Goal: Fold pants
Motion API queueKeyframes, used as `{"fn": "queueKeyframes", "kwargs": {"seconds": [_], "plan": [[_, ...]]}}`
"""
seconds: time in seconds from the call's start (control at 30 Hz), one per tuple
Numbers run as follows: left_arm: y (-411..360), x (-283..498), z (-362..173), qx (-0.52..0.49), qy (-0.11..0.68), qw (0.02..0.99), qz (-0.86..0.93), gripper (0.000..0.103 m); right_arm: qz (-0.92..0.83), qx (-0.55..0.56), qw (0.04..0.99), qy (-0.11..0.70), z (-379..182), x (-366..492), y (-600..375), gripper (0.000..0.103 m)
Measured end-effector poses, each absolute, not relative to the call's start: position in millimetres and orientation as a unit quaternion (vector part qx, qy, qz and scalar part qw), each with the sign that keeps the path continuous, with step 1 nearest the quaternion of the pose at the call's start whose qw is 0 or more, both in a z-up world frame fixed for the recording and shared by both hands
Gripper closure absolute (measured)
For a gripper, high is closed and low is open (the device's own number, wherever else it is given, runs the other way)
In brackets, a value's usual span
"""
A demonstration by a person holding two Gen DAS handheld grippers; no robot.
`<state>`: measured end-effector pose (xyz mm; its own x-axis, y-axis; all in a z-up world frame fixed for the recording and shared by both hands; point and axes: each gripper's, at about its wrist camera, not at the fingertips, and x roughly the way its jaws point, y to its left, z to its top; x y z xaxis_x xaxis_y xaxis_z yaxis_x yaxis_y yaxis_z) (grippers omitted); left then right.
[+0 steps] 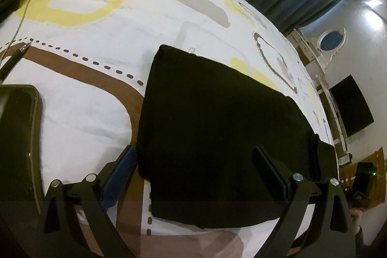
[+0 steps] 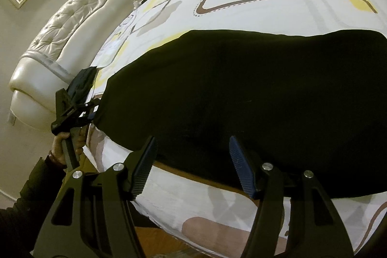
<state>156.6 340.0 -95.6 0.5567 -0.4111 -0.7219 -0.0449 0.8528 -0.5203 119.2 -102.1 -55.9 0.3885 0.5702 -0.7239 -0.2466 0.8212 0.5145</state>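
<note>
Black fabric, the pants [image 1: 212,127], lies folded into a flat block on the bed [image 1: 96,16], over a white sheet patterned in yellow and brown, near the bed's edge. The left gripper [image 1: 194,158] hovers just above the near end of the pants with its fingers spread wide, grasping nothing. The right gripper [image 2: 192,149] is likewise released (its blue ribbed pads show clearly), poised over the pants' near edge. A phone [image 1: 19,137] and a pen [image 1: 14,58] lie on the sheet to the left.

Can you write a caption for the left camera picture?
Open left gripper hovering over folded black pants on patterned bedsheet.
</note>
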Motion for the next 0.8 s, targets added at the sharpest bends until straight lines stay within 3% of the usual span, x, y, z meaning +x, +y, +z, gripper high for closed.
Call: {"fn": "queueKeyframes", "kwargs": {"seconds": [0.27,0.4,0.47,0.5,0.8], "plan": [[344,156,-99,-0.261,0.455,0.844,-0.112,0.008,0.252,0.172,0.813,0.496,-57,120,-102,0.041],[332,162,-99,-0.221,0.479,0.842,-0.111,0.009,0.256,0.177,0.81,0.497,-59,121,-100,0.041],[331,164,-97,-0.214,0.486,0.842,-0.1,0.052,0.258,0.175,0.809,0.498,-59,120,-97,0.041],[334,163,-98,-0.231,0.486,0.836,-0.108,0.057,0.26,0.174,0.809,0.498,-59,119,-96,0.041],[330,162,-92,-0.241,0.474,0.839,-0.112,0.066,0.257,0.177,0.809,0.498,-59,119,-96,0.041]]}}
